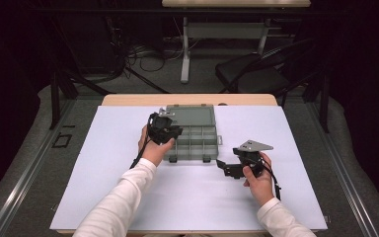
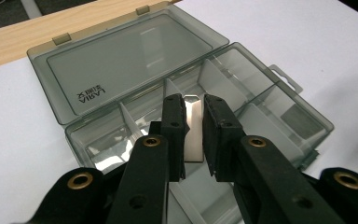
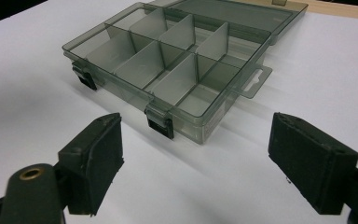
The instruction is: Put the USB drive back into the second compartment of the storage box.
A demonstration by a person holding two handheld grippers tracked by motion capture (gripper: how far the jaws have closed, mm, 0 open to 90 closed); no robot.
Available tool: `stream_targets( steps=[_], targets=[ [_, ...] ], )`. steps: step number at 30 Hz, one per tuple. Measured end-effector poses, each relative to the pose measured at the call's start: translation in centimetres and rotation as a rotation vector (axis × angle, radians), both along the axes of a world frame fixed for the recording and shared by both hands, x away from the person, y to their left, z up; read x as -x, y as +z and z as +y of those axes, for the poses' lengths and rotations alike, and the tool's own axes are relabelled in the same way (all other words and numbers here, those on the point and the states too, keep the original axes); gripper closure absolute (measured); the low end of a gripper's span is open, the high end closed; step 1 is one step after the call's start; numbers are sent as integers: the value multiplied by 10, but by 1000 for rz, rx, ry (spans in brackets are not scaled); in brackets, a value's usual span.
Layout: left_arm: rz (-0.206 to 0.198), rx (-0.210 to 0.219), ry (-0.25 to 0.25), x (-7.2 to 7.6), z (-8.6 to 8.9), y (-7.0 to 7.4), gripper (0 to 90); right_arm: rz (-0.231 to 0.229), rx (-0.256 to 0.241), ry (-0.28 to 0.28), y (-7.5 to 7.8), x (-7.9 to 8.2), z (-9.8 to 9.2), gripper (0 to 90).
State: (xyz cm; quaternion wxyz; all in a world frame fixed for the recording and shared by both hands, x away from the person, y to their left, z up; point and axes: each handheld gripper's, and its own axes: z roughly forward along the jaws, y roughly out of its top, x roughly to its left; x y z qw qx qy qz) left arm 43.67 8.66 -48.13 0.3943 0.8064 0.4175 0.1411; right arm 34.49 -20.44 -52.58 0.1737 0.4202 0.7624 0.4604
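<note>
A smoke-grey plastic compartment box (image 1: pixel 193 149) lies on the white mat with its lid (image 1: pixel 190 116) folded open toward the far side. In the left gripper view the box (image 2: pixel 279 100) sits just below my left gripper (image 2: pixel 193 100), which is shut on a thin clear divider plate (image 2: pixel 193 133) held upright over the middle compartments. From above, the left gripper (image 1: pixel 169 132) hovers at the box's front left part. My right gripper (image 1: pixel 223 168) stands open to the right of the box's front corner, with nothing between its jaws. Its own view has the right gripper (image 3: pixel 196 123) facing the box (image 3: pixel 121 91) and its two front latches.
The white mat (image 1: pixel 128 187) covers most of the wooden table (image 1: pixel 128 99). Several upright dividers (image 3: pixel 170 35) stand inside the box. A hang tab (image 3: pixel 255 79) sticks out from the box's right side. A dark chair (image 1: pixel 256 74) and another table's legs stand beyond the far edge.
</note>
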Motion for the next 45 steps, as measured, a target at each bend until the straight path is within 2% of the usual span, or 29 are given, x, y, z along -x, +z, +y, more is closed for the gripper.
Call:
stream_targets(
  steps=[8, 9, 10, 11, 12, 15, 20, 31, 32, 33, 34, 35, 36, 38, 39, 45],
  targets=[
    [4, -18, -2, -9, -5, -11, 788, 1, -3, 1, -1, 0, 0, 173],
    [-9, -18, 5, -10, -6, -14, 788, 2, -2, 1, -1, -1, 0, 173],
    [-7, -20, 7, -11, -8, -16, 788, 3, -1, 1, -1, -1, 0, 173],
    [-1, -31, -7, -12, -7, -16, 788, 3, -2, 0, -1, -1, 0, 173],
    [-11, -31, 1, -13, -9, -18, 788, 4, -2, 1, -1, -1, 1, 173],
    [-4, -49, -2, -16, -10, -20, 788, 4, 1, 3, -2, -1, 1, 173],
    [-14, -51, 22, -23, -13, -26, 788, 11, 7, 6, -2, -1, 1, 173],
    [17, -83, 13, -29, -20, -35, 788, 5, 2, 7, -2, -1, 1, 173],
    [7, -72, 29, -29, -22, -38, 788, 5, 3, 8, -2, -1, 1, 173],
    [21, -83, 15, -30, -21, -37, 788, 5, 3, 8, -3, -1, 1, 173],
    [12, -77, 28, -30, -22, -39, 788, 4, 3, 9, -3, -1, 1, 173],
    [30, -83, 18, -31, -21, -39, 788, 4, 4, 9, -3, -1, 1, 173],
    [22, -84, 25, -31, -22, -41, 788, 4, 3, 9, -3, -1, 1, 173],
    [35, -91, 17, -31, -22, -41, 788, 4, 4, 9, -3, -1, 1, 173],
    [23, -94, 27, -32, -23, -43, 788, 3, 3, 10, -3, -1, 1, 173],
    [30, -92, 25, -32, -23, -44, 787, 4, 5, 10, -3, -1, 1, 173]
  ],
)
